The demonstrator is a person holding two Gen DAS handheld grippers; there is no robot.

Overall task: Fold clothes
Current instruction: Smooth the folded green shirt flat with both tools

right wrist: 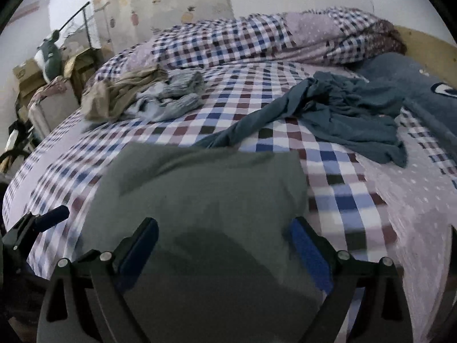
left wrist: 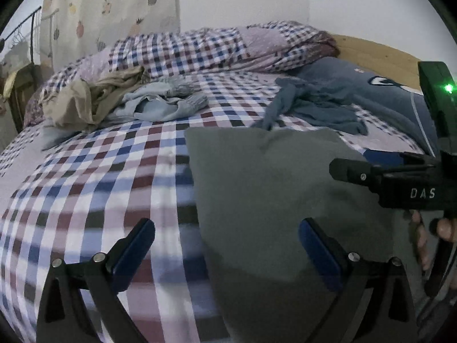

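While one grey garment [right wrist: 200,194] lies flat—three [right wrist: 342,114] crumpled.

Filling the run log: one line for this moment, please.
phase: folding | grey garment: flat on bed | left gripper: open | right gripper: open | unfolded: teal garment

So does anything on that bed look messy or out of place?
Yes. The grey garment lies flat and squared near the front, but a teal garment sprawls crumpled toward the pillow, one part trailing across the checked sheet. A beige and pale blue heap sits bunched farther back. Nothing looks damaged or spilled.
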